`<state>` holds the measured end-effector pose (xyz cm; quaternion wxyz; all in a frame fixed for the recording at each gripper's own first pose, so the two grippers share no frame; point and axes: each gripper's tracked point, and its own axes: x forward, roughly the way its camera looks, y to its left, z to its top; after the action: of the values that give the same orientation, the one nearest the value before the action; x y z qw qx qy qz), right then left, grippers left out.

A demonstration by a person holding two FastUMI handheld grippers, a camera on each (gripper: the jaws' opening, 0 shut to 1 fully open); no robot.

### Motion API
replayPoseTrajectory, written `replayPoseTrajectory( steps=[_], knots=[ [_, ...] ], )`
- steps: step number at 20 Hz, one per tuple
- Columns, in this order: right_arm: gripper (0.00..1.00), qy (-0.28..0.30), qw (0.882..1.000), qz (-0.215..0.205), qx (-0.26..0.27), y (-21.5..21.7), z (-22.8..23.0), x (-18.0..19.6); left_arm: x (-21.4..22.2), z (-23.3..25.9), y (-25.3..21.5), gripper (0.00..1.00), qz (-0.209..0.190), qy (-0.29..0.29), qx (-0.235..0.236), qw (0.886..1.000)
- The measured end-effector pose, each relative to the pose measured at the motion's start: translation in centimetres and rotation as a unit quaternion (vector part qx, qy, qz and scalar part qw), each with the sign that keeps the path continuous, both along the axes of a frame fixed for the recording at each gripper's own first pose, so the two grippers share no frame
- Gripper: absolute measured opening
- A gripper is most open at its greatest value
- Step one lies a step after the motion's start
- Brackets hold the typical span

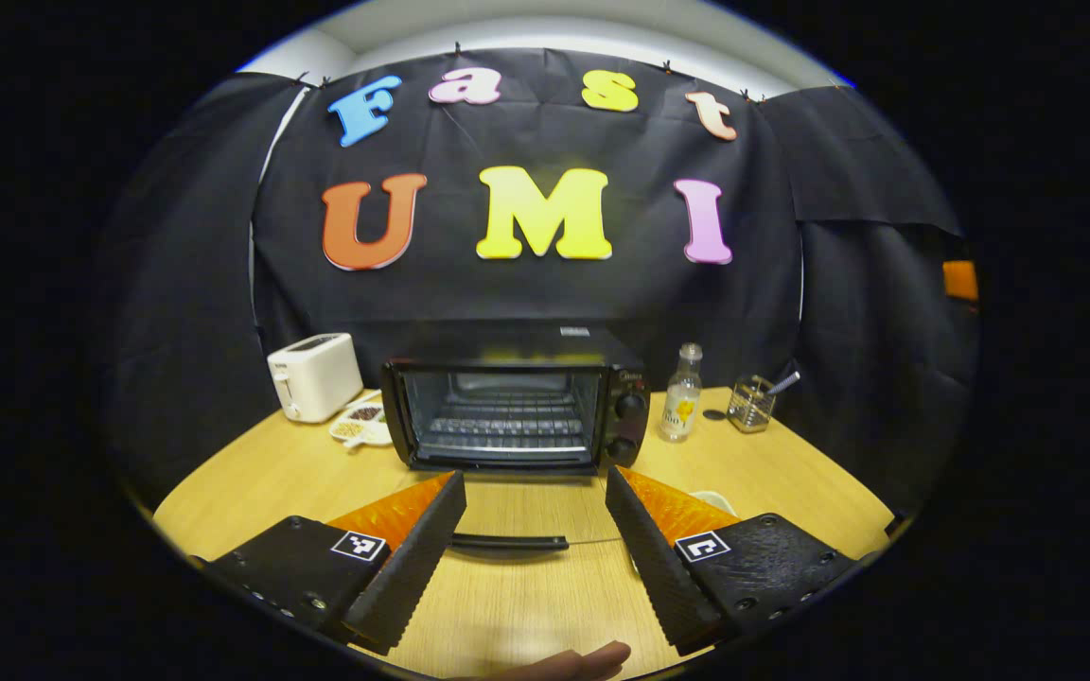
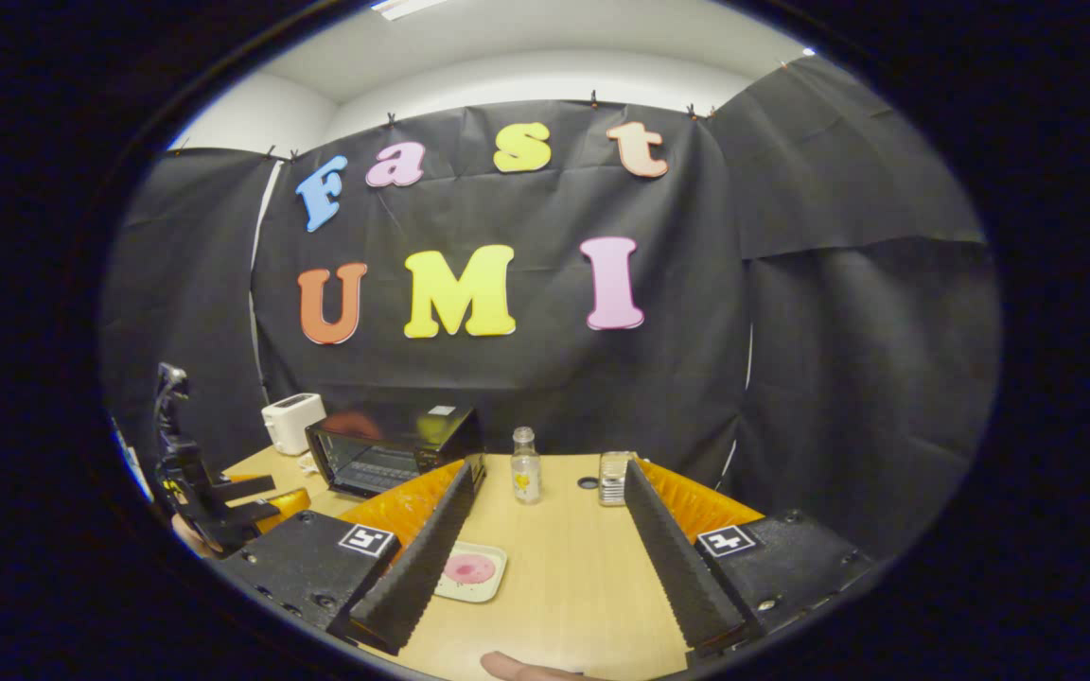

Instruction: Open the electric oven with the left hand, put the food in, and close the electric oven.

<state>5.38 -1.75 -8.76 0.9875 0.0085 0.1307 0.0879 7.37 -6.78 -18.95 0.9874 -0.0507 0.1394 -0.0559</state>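
Your left claw [image 1: 531, 539] hangs low over the desk [image 1: 772, 463] with its fingers spread wide, pinching nothing, and it faces the electric oven [image 1: 517, 411], whose door is folded down with the door handle [image 1: 507, 543] showing between your fingers. Your right claw [image 2: 545, 558] is spread too and holds nothing. The food [image 2: 469, 569], a pink piece on a small plate [image 2: 493, 584], lies on the desk just beside its left finger. A bottle [image 1: 681, 394] stands right of the oven and a toaster [image 1: 314, 375] stands left of it.
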Motion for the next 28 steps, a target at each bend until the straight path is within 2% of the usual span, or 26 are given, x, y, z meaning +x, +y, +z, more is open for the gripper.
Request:
replayPoseTrajectory(
  steps=[4, 7, 11, 13, 14, 15, 16, 18, 20, 22, 23, 24, 25, 26, 28],
  knots=[
    [1.00, 0.064, 0.998, 0.014, 0.005, 1.1, -5.0, 3.6, -1.2, 5.6, 1.3, 0.95, 0.019, -0.069, 0.016, 0.997],
    [1.00, 0.096, 0.995, 0.007, -0.011, 1.3, -8.9, 6.2, -1.8, 7.5, 3.0, 0.95, 0.044, -0.081, 0.026, 0.995],
    [1.00, 0.149, 0.988, 0.002, -0.025, 2.1, -15.0, 8.5, -2.0, 10.0, 4.4, 0.95, 0.052, -0.108, 0.016, 0.993],
    [0.95, 0.184, 0.983, 0.002, -0.012, 3.1, -18.1, 9.3, -2.1, 11.0, 5.0, 0.95, 0.051, -0.126, 0.020, 0.991],
    [0.89, 0.200, 0.980, 0.002, -0.004, 3.5, -19.7, 9.6, -2.1, 11.4, 5.4, 0.95, 0.052, -0.130, 0.026, 0.990],
    [0.88, 0.216, 0.976, 0.004, 0.002, 4.1, -21.2, 9.9, -2.1, 11.4, 6.0, 0.84, 0.056, -0.133, 0.031, 0.989],
    [0.86, 0.232, 0.973, 0.003, 0.005, 4.6, -22.8, 10.0, -2.2, 11.6, 6.7, 0.95, 0.064, -0.137, 0.035, 0.988],
    [0.76, 0.264, 0.964, 0.004, 0.007, 5.4, -26.1, 9.9, -1.8, 11.5, 7.6, 0.95, 0.072, -0.138, 0.034, 0.987],
    [0.78, 0.287, 0.958, 0.014, 0.012, 6.7, -28.6, 9.8, -1.4, 10.9, 7.5, 0.95, 0.069, -0.133, 0.025, 0.988],
    [0.61, 0.304, 0.952, 0.012, 0.017, 7.2, -30.2, 9.6, -0.9, 10.1, 7.6, 0.95, 0.067, -0.121, 0.016, 0.990],
    [0.55, 0.309, 0.951, 0.005, 0.023, 7.4, -30.9, 9.6, -0.8, 9.9, 7.7, 0.84, 0.066, -0.117, 0.016, 0.991],
    [0.54, 0.319, 0.947, 0.002, 0.032, 7.6, -31.5, 9.4, -0.7, 9.8, 7.9, 0.84, 0.066, -0.117, 0.018, 0.991],
    [0.53, 0.332, 0.942, 0.001, 0.043, 8.1, -32.2, 9.0, -0.5, 9.8, 8.1, 0.95, 0.067, -0.117, 0.021, 0.991],
    [0.37, 0.342, 0.938, 0.008, 0.057, 8.8, -32.6, 8.9, -0.5, 9.8, 8.3, 0.95, 0.068, -0.119, 0.024, 0.990],
    [0.31, 0.358, 0.931, 0.016, 0.072, 9.7, -33.4, 8.6, -0.3, 9.5, 8.4, 0.95, 0.069, -0.120, 0.027, 0.990]
  ],
)
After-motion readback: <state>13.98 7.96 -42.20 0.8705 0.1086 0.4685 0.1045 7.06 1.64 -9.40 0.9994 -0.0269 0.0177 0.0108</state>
